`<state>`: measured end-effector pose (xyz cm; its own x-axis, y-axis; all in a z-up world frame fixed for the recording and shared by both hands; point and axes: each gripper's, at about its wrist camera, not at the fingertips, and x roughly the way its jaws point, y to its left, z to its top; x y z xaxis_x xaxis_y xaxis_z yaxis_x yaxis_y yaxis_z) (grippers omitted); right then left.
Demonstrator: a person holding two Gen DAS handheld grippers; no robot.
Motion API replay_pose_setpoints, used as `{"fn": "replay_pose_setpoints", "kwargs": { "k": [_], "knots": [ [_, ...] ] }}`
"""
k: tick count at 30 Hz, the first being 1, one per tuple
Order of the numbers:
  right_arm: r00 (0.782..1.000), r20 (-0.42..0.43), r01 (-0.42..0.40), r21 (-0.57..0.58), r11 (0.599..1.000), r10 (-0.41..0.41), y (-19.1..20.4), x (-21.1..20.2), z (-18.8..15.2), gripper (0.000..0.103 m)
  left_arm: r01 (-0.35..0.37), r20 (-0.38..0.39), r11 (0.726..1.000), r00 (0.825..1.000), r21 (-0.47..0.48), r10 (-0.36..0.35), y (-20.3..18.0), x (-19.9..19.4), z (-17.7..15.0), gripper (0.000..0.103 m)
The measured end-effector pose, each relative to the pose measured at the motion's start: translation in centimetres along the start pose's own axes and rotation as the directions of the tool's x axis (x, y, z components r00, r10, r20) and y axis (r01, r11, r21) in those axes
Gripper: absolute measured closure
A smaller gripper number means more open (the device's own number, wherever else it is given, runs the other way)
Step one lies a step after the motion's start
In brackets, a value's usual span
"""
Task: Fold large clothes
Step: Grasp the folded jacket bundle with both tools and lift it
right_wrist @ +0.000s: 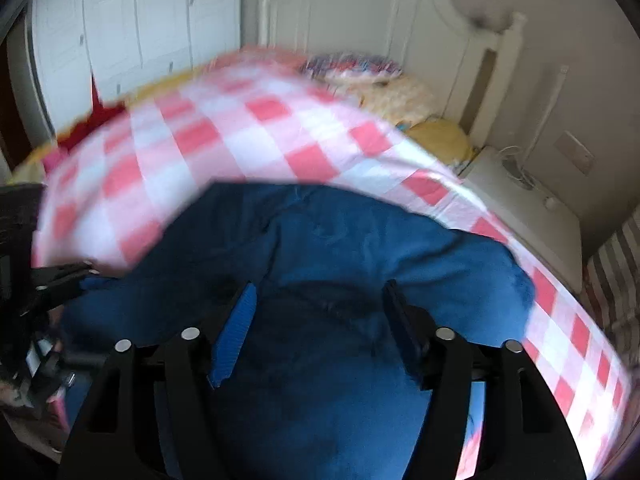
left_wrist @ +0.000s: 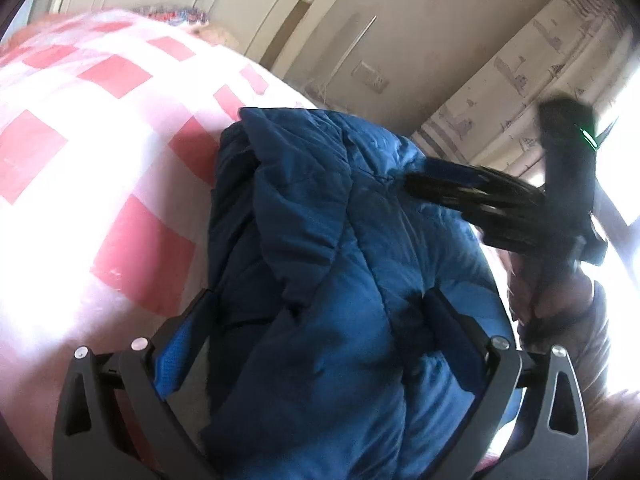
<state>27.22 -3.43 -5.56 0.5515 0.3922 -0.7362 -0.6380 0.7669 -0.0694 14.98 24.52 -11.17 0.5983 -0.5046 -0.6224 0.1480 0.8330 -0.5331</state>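
Note:
A blue padded jacket [left_wrist: 320, 200] lies bunched on a bed with a pink-and-white checked sheet [left_wrist: 100, 120]. My left gripper [left_wrist: 320, 304] stands wide, straddling a thick fold of the jacket; its left pad shows bare, so the jaws are not clamped. My right gripper [right_wrist: 318, 304] is open just above the jacket [right_wrist: 360, 240], with nothing pinched between its fingers. In the left wrist view the right gripper [left_wrist: 412, 184] is blurred, its tips over the jacket's right side, held by a hand [left_wrist: 560, 304]. The left gripper [right_wrist: 80, 276] shows at the jacket's left edge.
The checked sheet [right_wrist: 240, 120] runs back to a pillow [right_wrist: 380, 84] and a white headboard [right_wrist: 360, 12]. A white nightstand [right_wrist: 512, 188] with cables stands to the bed's right. White wardrobe doors [right_wrist: 120, 20] fill the far left. A patterned curtain [left_wrist: 520, 80] hangs at the right.

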Motion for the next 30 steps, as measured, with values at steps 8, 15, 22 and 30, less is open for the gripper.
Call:
{"fn": "replay_pose_setpoints", "kwargs": {
  "k": [8, 15, 22, 30],
  "knots": [
    [0.988, 0.149, -0.109, 0.43, 0.896, 0.048, -6.8, -8.1, -9.7, 0.004, 0.219, 0.037, 0.956, 0.976, -0.194, -0.216, 3.6, -3.1, 5.1, 0.003],
    [0.959, 0.14, -0.273, 0.703, 0.657, 0.248, -9.3, -5.5, -17.9, 0.004, 0.104, -0.266, 0.981, 0.953, -0.162, -0.145, 3.4, 4.7, 4.9, 0.002],
    [0.921, 0.164, -0.364, 0.689, 0.627, 0.354, -8.4, -3.9, -17.0, 0.004, 0.145, -0.293, 0.974, 0.937, -0.173, -0.191, 4.4, 5.0, 4.5, 0.002],
    [0.87, 0.142, -0.444, 0.639, 0.628, 0.472, -5.6, -2.3, -15.6, 0.004, 0.216, -0.333, 0.962, 0.906, -0.167, -0.261, 3.6, 6.2, 4.4, 0.002]
  ]
}}
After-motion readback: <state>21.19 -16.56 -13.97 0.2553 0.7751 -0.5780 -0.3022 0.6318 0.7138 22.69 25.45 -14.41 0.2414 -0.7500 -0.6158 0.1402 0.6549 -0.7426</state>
